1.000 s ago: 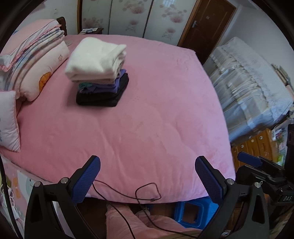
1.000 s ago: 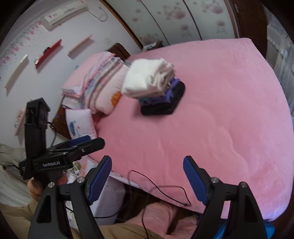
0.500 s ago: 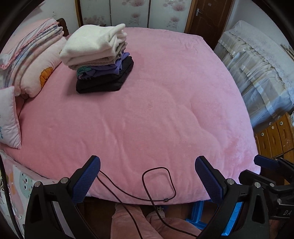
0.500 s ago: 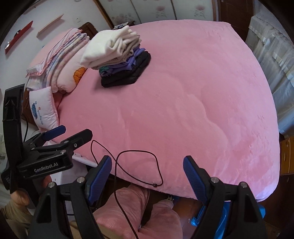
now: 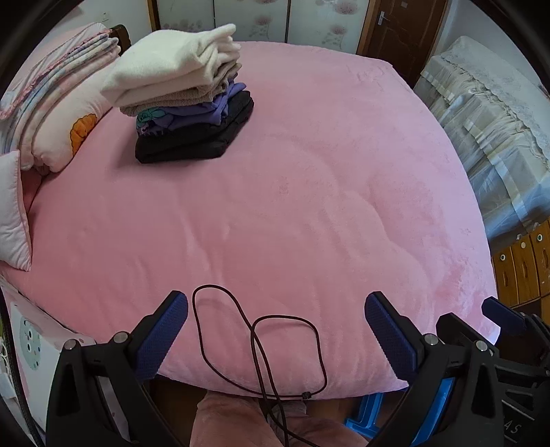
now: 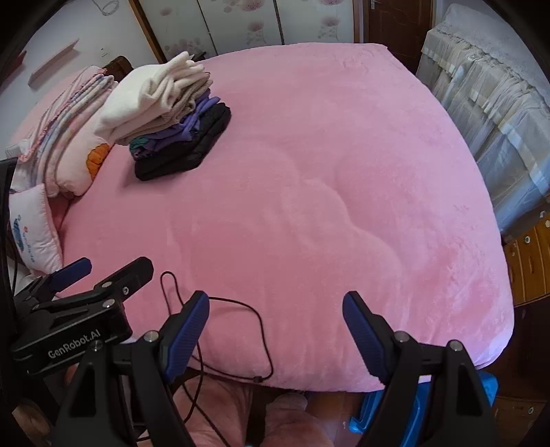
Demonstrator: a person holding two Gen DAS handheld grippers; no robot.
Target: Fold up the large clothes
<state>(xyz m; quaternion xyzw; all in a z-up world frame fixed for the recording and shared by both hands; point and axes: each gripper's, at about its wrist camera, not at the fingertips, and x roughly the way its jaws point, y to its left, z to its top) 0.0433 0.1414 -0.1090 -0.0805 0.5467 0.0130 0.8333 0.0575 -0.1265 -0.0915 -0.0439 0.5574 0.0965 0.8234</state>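
We find both grippers, left gripper (image 5: pixel 275 330) and right gripper (image 6: pixel 275 326), spread wide and empty at 6 o'clock over the bed (image 5: pixel 292 206). Folded stack (image 5: pixel 185 99) sits at 11 o'clock. No unfolded garment visible; next move likely requires fetching 1.

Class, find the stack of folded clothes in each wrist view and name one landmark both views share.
Left wrist view: the stack of folded clothes sits upper left on the pink bed.
Right wrist view: same stack, upper left.
Shared landmark: the brown door beyond the bed's far edge.
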